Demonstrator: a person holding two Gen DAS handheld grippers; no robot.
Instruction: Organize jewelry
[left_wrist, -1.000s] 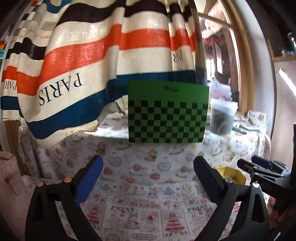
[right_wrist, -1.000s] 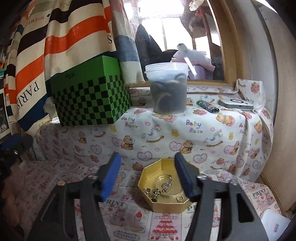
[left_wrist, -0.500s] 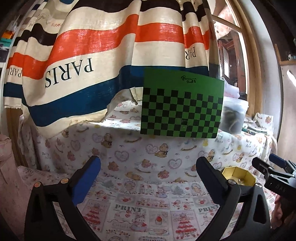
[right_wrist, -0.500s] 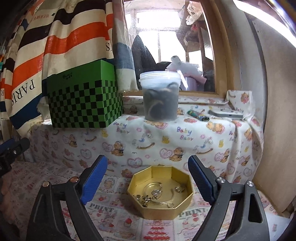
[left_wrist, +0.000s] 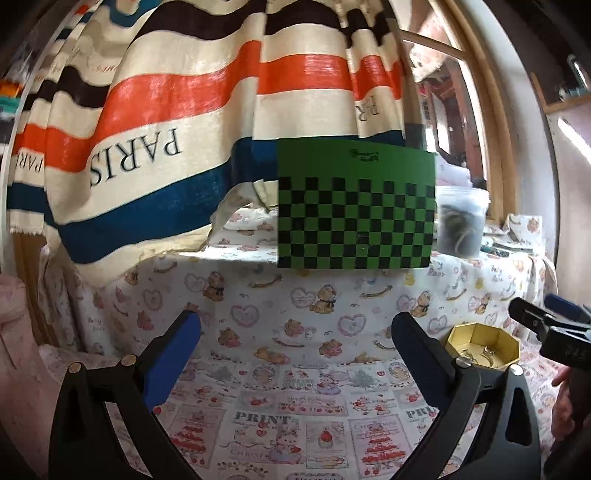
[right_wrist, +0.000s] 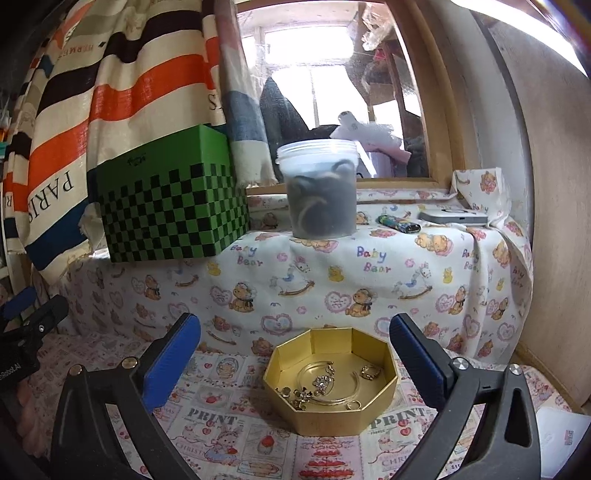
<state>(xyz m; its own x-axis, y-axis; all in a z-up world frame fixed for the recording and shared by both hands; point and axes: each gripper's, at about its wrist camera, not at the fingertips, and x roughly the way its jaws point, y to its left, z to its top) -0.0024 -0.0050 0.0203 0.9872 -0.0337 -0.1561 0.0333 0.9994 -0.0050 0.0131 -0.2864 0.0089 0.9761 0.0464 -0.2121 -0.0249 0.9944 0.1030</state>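
Observation:
A gold octagonal tray (right_wrist: 380, 391) sits on the printed cloth and holds several gold pieces of jewelry (right_wrist: 323, 384): a bangle, rings and small charms. My right gripper (right_wrist: 295, 354) is open and empty, hovering just in front of the tray with its blue pads either side of it. The tray also shows in the left wrist view (left_wrist: 480, 334) at the right. My left gripper (left_wrist: 295, 350) is open and empty over the cloth, left of the tray. A green checkered box (left_wrist: 354, 206) stands shut on the raised ledge; it also shows in the right wrist view (right_wrist: 166, 206).
A clear plastic tub (right_wrist: 319, 192) with dark contents stands on the ledge beside the box. A lighter (right_wrist: 397, 223) and a flat white device (right_wrist: 456, 218) lie to its right. A striped "PARIS" cloth (left_wrist: 166, 122) hangs behind. A wall (right_wrist: 546, 221) closes the right side.
My right gripper has opened wide and drawn back a little from the tray. My left gripper has shifted left and back, so the green box sits more to the right.

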